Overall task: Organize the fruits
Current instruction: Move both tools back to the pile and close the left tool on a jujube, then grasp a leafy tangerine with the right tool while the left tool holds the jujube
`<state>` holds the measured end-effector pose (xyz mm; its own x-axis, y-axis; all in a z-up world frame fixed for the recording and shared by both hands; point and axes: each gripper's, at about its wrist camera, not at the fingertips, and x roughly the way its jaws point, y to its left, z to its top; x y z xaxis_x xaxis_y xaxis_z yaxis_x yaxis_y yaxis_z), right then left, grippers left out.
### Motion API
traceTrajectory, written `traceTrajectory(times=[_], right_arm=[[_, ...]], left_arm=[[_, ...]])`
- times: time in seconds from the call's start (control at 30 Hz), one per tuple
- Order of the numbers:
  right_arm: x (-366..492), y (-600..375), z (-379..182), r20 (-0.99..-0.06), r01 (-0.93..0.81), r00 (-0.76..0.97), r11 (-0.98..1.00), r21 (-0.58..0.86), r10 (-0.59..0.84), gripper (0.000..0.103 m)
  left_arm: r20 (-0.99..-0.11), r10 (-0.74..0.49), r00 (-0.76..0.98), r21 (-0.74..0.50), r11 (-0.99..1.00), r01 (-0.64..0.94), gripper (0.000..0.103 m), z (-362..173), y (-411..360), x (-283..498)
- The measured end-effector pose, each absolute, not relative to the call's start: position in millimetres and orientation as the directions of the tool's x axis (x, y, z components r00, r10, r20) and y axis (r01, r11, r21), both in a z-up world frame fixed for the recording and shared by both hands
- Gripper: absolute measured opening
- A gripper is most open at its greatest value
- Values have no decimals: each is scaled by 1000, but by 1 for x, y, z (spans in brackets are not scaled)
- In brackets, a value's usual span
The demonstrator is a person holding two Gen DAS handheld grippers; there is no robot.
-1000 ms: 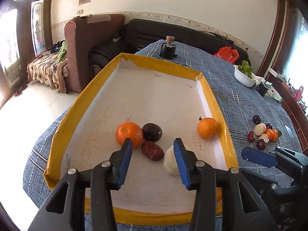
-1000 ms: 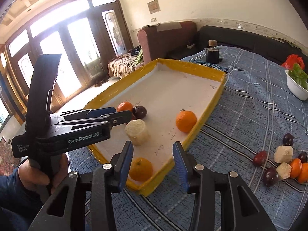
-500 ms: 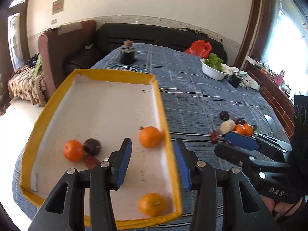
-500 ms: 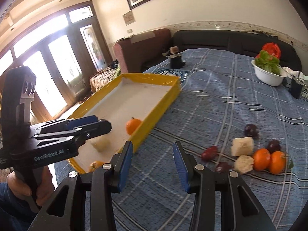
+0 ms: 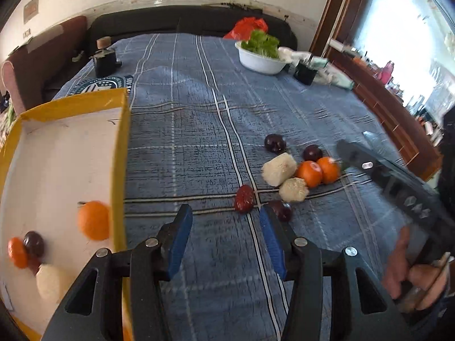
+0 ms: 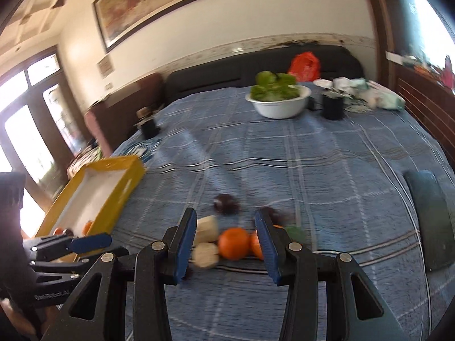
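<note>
A yellow-rimmed white tray (image 5: 121, 153) lies at the table's left and holds two oranges (image 5: 93, 221), a dark plum, a red date and a white chunk (image 5: 49, 282). Loose fruit lies on the blue cloth: a red date (image 5: 244, 198), dark plums (image 5: 275, 143), two white chunks (image 5: 278, 164) and two oranges (image 5: 310, 174). My left gripper (image 5: 224, 241) is open and empty, just short of the date. My right gripper (image 6: 226, 244) is open and empty, its jaws framing an orange (image 6: 233, 243) that lies on the cloth.
A white bowl of greens (image 5: 260, 56), a black cup (image 5: 304, 72) and a red bag (image 5: 250, 25) stand at the far end. A small dark bottle (image 5: 103, 58) stands at the far left. A dark pad (image 6: 429, 216) lies at the right edge.
Both grippers have swung right, away from the tray and toward the loose fruit pile. Both stay open and empty.
</note>
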<state>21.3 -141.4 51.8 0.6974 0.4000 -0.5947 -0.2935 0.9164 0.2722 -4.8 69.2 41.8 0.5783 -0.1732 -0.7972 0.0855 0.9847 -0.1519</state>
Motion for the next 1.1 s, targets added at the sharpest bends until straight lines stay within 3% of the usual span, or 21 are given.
traceTrajectory(times=[0.13, 0.3, 0.63, 0.73, 1.1], right_arm=[[30, -159, 44, -609, -231, 694, 920, 317, 383, 47], [36, -170, 39, -611, -210, 671, 898, 387, 421, 47], [37, -168, 33, -631, -201, 651, 897, 393, 422, 48], [40, -170, 30, -648, -176, 653, 911, 374, 392, 48], [49, -157, 12, -714, -195, 603, 933, 302, 357, 49]], left_arm=[[-814, -165, 557, -136, 986, 93, 45, 28, 57, 11], [-831, -177, 528, -144, 984, 104, 33, 14, 53, 23], [-804, -122, 582, -59, 990, 127, 32, 10, 40, 27], [-798, -125, 590, -48, 988, 145, 19, 10, 35, 21], [-782, -125, 611, -56, 990, 130, 19, 10, 39, 17]])
